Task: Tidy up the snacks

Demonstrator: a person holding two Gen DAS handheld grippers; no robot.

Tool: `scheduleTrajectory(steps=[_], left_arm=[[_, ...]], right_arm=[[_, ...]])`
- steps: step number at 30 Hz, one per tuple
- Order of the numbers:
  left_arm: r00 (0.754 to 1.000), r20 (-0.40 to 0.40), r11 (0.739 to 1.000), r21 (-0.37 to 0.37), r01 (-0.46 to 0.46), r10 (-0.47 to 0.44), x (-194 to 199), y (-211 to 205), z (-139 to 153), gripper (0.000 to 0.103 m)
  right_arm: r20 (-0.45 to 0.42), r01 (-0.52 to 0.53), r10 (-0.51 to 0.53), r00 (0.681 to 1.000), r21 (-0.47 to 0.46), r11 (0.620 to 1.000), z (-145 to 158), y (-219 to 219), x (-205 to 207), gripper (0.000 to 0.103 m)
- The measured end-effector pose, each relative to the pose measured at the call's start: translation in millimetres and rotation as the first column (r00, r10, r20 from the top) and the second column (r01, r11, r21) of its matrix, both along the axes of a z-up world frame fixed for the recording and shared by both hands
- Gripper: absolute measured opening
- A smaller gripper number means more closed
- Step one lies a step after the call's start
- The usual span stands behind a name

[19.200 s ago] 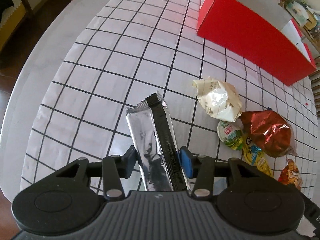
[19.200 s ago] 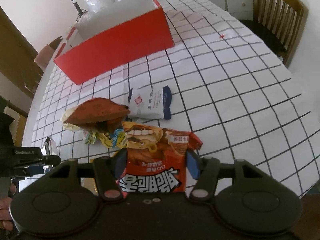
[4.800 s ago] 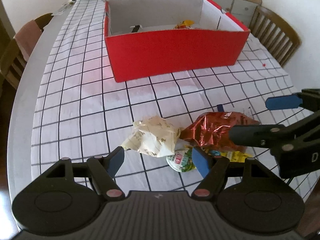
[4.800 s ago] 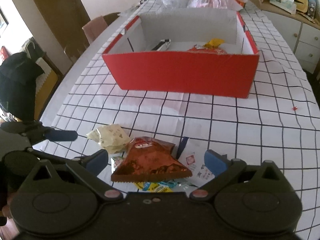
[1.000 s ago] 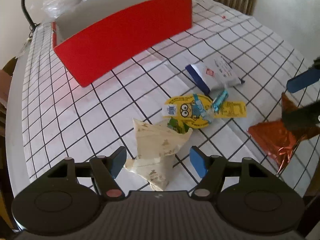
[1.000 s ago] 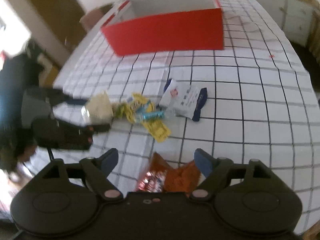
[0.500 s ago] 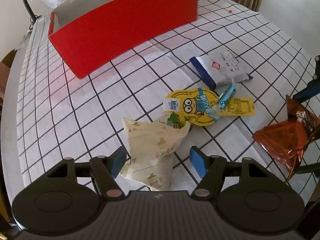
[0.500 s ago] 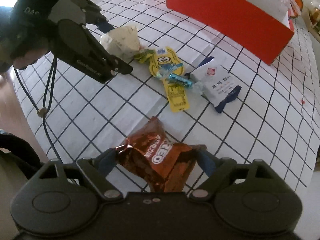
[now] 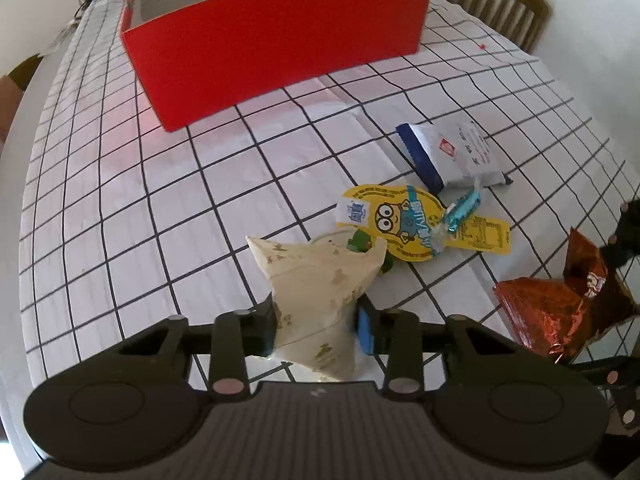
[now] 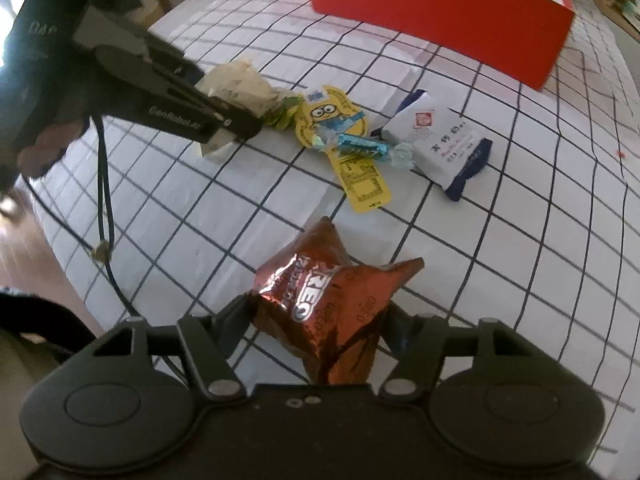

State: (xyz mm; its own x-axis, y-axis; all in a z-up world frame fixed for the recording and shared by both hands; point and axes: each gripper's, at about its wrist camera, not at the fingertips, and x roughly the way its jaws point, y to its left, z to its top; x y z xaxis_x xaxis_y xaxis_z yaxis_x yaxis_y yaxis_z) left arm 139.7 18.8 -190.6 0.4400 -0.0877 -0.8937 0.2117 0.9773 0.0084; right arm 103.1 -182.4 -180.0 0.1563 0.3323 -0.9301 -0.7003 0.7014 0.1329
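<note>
Two hand-held grippers over a white tablecloth w/ black grid point(image 9: 120, 208). Left gripper point(image 9: 316, 322): jaws have just been closing and now pinch the cream paper-wrapped snack point(image 9: 320, 284) at its lower half, pads pressed into both sides; its upper corners flare toward the yellow cartoon-face packet point(image 9: 400, 220). Right gripper point(image 10: 316, 316): jaws have likewise just been closing, now clamped on the crumpled copper-foil cookie bag point(image 10: 328, 300), which bulges up btw. the fingers. In the left-wrist view the same bag point(image 9: 560, 308) appears at right edge, near the table's rim. Loose items in a cluster btw. the grippers and the box: yellow packet, a small blue-wrapped candy point(image 10: 362, 148) lying across it, a green-wrapped item point(image 10: 282, 114) partly under the cream snack, and a white-and-navy pouch point(image 10: 444, 144) just beside the candy. Red cardboard box point(image 9: 276, 44), open-topped, stands farther back on the cloth, well apart from the cluster; contents not visible. Wooden chair point(image 9: 500, 4) behind the table.
</note>
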Motion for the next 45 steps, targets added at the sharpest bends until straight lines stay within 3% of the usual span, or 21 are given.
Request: scheduleTrajectory(steps=[12,23,34,45], left_arm=[[0.987,-0.032,0.979,-0.122,-0.163,0.16,-15,19,0,0.03],[0.97,-0.02,0.95,-0.194,-0.243,0.244,-41,32,28,0.03],[0.956,0.094,0.949,-0.184,-0.256,0.277,-36,29,78,0.03],[0.938,0.182,0.95,-0.156,-0.269,0.295,11,17,119,0.031]], right_arm=[[0.01,0.19,-0.192,0.981,0.111,0.976,6,-16,-9,0.047],[0.064,0.276,-0.295,0.953,0.209,0.938,31,-23,-7,0.046],[0.158,0.282,-0.346,0.925,0.326,0.903,79,-18,26,0.046],[0.246,0.266,-0.363,0.899,0.352,0.897,112,-8,83,0.046]])
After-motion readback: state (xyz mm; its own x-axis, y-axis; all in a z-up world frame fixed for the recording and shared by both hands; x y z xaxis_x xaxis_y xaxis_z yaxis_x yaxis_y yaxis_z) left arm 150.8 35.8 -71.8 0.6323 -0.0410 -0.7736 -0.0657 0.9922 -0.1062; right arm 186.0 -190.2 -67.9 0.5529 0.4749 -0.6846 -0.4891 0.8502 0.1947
